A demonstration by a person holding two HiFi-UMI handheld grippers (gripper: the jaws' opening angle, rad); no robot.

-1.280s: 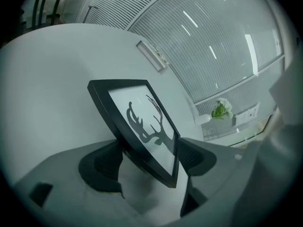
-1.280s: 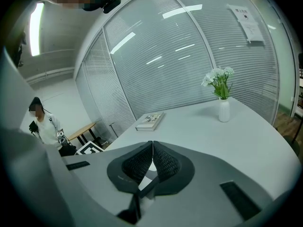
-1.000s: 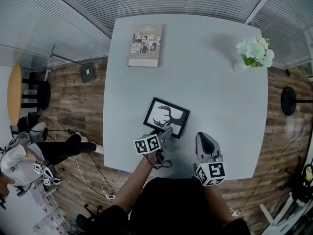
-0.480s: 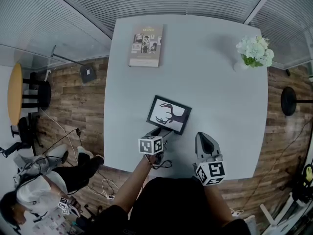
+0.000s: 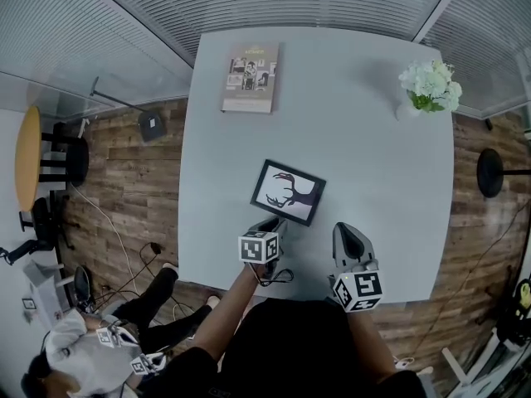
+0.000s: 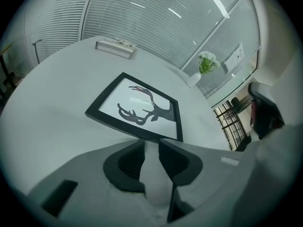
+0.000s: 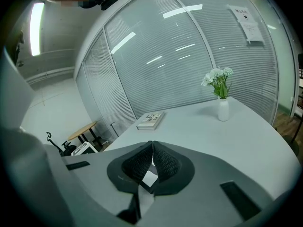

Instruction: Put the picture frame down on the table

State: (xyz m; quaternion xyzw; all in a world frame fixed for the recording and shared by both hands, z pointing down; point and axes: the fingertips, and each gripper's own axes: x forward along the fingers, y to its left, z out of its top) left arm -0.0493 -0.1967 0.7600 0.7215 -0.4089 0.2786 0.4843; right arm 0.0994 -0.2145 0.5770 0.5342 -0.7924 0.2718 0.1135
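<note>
The picture frame (image 5: 288, 192), black-edged with a dark antler print, lies flat on the white table (image 5: 373, 181) near its front middle. In the left gripper view the frame (image 6: 137, 107) sits just beyond the jaw tips. My left gripper (image 5: 272, 224) is at the frame's near edge; its jaws stand apart with only table showing between them (image 6: 151, 142). My right gripper (image 5: 348, 237) hovers over the table's front edge to the right of the frame, jaws pressed together and holding nothing (image 7: 152, 144).
A book (image 5: 250, 77) lies at the table's far left, a vase of white flowers (image 5: 428, 88) at its far right. A person (image 5: 91, 351) crouches on the wood floor at lower left. A small round table (image 5: 26, 156) stands further left.
The left gripper has let go of the frame's near edge and drawn back a little; the frame now rests flat. The person on the floor moved toward the lower left.
</note>
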